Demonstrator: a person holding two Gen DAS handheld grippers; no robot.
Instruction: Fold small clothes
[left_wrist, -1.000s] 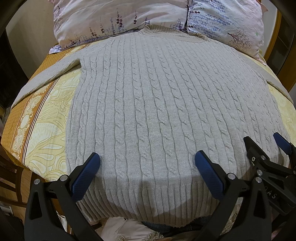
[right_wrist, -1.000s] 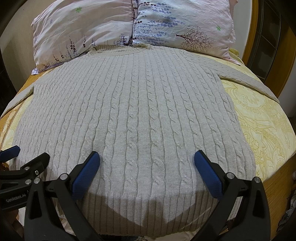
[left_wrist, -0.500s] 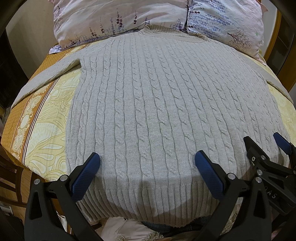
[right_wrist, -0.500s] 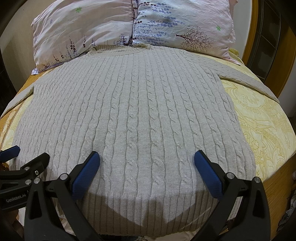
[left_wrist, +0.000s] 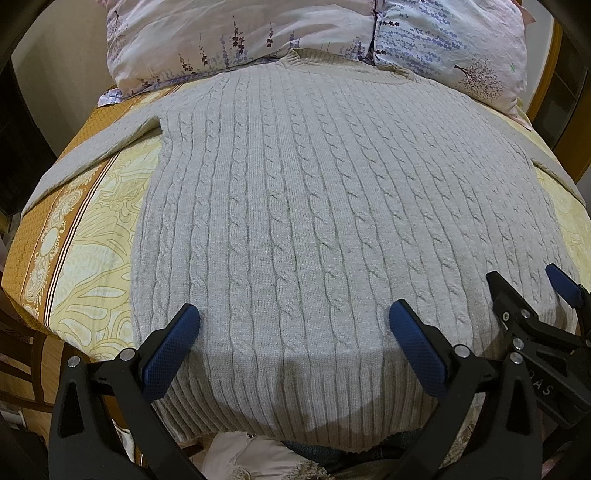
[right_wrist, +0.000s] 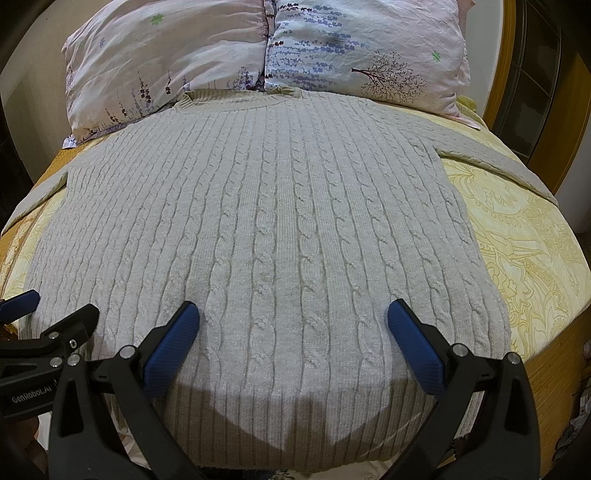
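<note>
A light grey cable-knit sweater (left_wrist: 314, 206) lies flat and spread out on the bed, collar toward the pillows, ribbed hem toward me. It also shows in the right wrist view (right_wrist: 266, 229). Its sleeves stretch out to the left (left_wrist: 92, 147) and right (right_wrist: 495, 158). My left gripper (left_wrist: 293, 332) is open and empty, hovering over the hem's left part. My right gripper (right_wrist: 291, 328) is open and empty over the hem's right part; it also shows in the left wrist view (left_wrist: 532, 291).
The bed has a yellow patterned cover (left_wrist: 85, 236) with an orange border. Two floral pillows (right_wrist: 166, 62) (right_wrist: 369, 51) lie at the head. A wooden frame (right_wrist: 506, 66) stands at the right. The bed's near edge is just under the hem.
</note>
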